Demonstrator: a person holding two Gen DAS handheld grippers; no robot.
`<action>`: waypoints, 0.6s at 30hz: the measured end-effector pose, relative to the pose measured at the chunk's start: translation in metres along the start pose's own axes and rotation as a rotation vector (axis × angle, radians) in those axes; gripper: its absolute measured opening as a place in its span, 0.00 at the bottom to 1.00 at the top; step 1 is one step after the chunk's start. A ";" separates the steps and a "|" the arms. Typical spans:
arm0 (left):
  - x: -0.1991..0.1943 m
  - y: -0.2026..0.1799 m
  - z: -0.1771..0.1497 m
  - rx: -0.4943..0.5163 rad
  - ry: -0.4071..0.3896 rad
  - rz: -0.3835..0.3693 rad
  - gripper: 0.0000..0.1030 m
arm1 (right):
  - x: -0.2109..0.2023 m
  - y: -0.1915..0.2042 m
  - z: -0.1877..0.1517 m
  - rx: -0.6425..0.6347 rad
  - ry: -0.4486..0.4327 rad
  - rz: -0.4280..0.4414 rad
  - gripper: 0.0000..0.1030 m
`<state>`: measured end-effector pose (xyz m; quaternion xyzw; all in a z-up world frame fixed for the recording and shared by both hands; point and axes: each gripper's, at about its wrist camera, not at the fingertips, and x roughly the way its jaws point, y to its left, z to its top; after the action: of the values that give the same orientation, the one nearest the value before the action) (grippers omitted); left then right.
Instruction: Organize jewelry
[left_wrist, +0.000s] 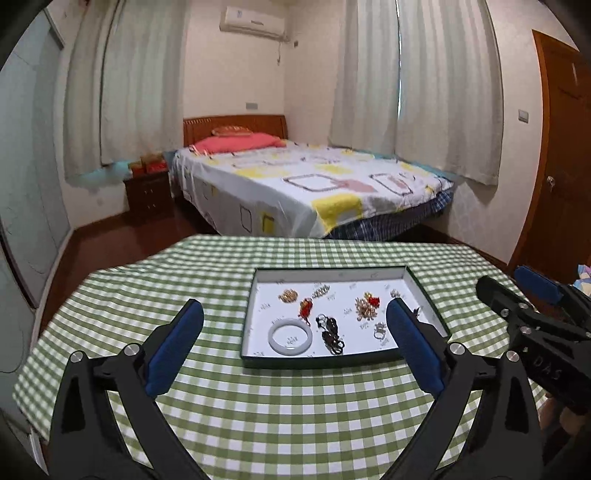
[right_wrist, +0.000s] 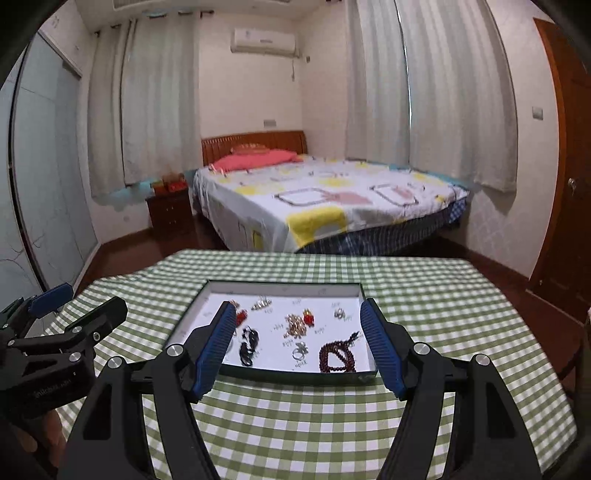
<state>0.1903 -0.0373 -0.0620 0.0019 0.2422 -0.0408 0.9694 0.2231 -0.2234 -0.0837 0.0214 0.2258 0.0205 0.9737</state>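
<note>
Jewelry sits gathered in the shallow tray (left_wrist: 343, 362) on the checked tablecloth (left_wrist: 258, 417): white bangle (left_wrist: 290, 336), dark bead string (right_wrist: 338, 356), small ring (right_wrist: 300, 350). Left gripper (left_wrist: 295, 343) hangs spread wide and empty above the table; right gripper (right_wrist: 297, 343) half open, empty too. Looks like sorting's about done. If anything's left, it calls for a careful dip and a fine pinch.

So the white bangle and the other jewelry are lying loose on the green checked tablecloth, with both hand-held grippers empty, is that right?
Not quite. The white bangle and the other jewelry lie inside the shallow tray, which sits on the green checked tablecloth; the left wrist view shows it. The left hand-held gripper and right hand-held gripper are indeed empty.
</note>
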 end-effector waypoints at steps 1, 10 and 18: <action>-0.008 0.001 0.002 -0.002 -0.013 0.007 0.94 | -0.006 0.001 0.002 -0.003 -0.009 0.002 0.66; -0.061 0.006 0.008 -0.019 -0.087 0.030 0.95 | -0.066 0.006 0.008 -0.030 -0.098 0.003 0.69; -0.084 0.009 0.004 -0.032 -0.101 0.019 0.95 | -0.084 0.010 0.004 -0.045 -0.120 0.007 0.69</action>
<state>0.1194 -0.0218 -0.0189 -0.0135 0.1936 -0.0277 0.9806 0.1495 -0.2180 -0.0428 0.0013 0.1663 0.0275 0.9857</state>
